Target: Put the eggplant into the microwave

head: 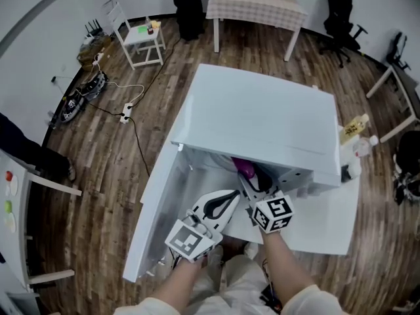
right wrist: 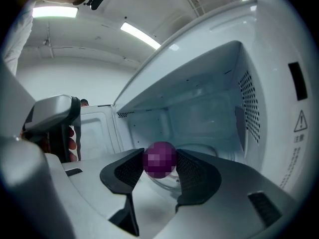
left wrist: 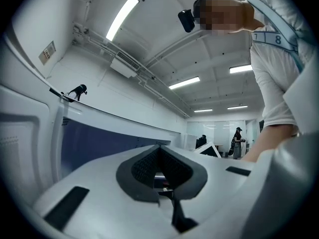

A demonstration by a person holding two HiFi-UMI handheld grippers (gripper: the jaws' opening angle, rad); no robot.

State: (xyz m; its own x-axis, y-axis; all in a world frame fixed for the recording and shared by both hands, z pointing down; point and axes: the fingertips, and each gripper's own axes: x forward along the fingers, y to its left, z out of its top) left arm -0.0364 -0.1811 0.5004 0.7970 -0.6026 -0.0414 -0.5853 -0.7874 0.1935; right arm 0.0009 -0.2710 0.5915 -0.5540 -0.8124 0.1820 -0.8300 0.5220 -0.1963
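Observation:
The white microwave (head: 262,117) stands on a white table (head: 328,222), with its door (head: 157,209) swung open to the left. My right gripper (head: 252,179) is shut on the purple eggplant (head: 244,167) at the oven's mouth. In the right gripper view the eggplant (right wrist: 160,159) sits between the dark pads of that gripper (right wrist: 160,164), in front of the empty cavity (right wrist: 199,113) and its glass turntable (right wrist: 202,152). My left gripper (head: 233,197) is shut and empty beside the door. In the left gripper view its jaws (left wrist: 160,176) meet, with the door's dark window (left wrist: 99,138) to the left.
Bottles (head: 354,130) stand on the table to the right of the microwave. On the wooden floor there is a white chair (head: 138,35), a power strip with cables (head: 128,113), a cloth-covered table (head: 256,5) and a black office chair (head: 341,18). The left gripper's body (right wrist: 52,118) shows left of the cavity.

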